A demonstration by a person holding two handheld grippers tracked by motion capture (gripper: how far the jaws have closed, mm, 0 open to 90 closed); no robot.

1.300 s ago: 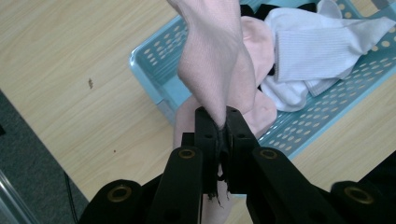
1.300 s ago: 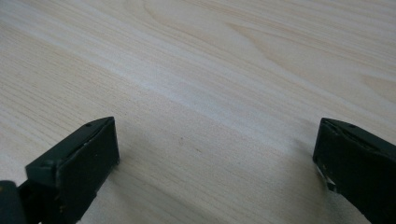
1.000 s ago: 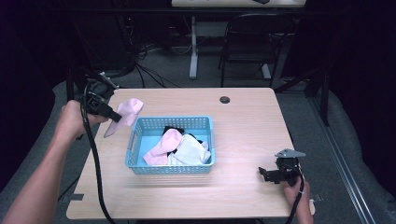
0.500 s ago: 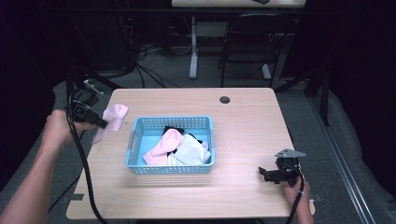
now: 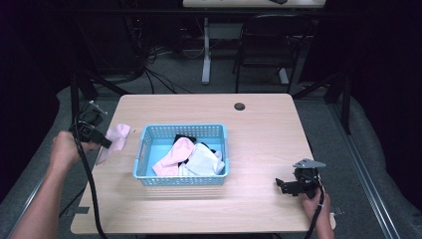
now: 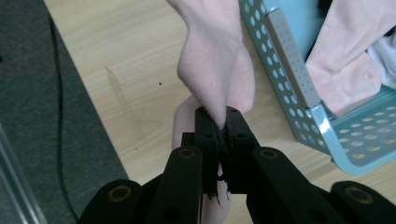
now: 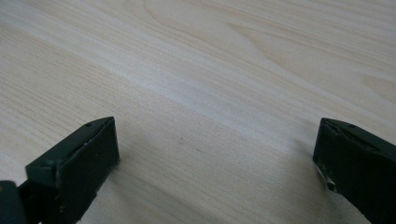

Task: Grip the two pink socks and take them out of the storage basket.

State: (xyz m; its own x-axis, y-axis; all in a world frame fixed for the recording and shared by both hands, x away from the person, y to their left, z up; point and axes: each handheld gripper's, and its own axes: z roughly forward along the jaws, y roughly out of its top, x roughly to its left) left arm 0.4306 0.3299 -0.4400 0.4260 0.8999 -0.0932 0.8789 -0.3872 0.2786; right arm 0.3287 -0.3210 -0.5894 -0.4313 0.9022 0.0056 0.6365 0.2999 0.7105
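A pink sock (image 5: 115,140) hangs from my left gripper (image 5: 107,144) at the table's left side, just left of the blue basket (image 5: 142,151). In the left gripper view the jaws are shut on the pink sock (image 6: 217,79), whose lower part rests on the wood. The basket wall (image 6: 289,74) lies to its right. Inside the basket lie another pink sock (image 5: 175,154), a white cloth (image 5: 204,160) and something black (image 5: 184,137). My right gripper (image 5: 281,186) rests near the table's front right, its jaws wide open over bare wood (image 7: 210,107).
The wooden table (image 5: 259,134) has a round cable hole (image 5: 240,106) at the back. A cable (image 5: 87,184) trails from the left gripper down past the front left edge. Behind the table stand a chair (image 5: 263,45) and a desk leg (image 5: 206,50).
My left gripper has carried the pink sock leftward and down, from beside the basket's back left corner to the table's left edge. The right gripper has stayed put.
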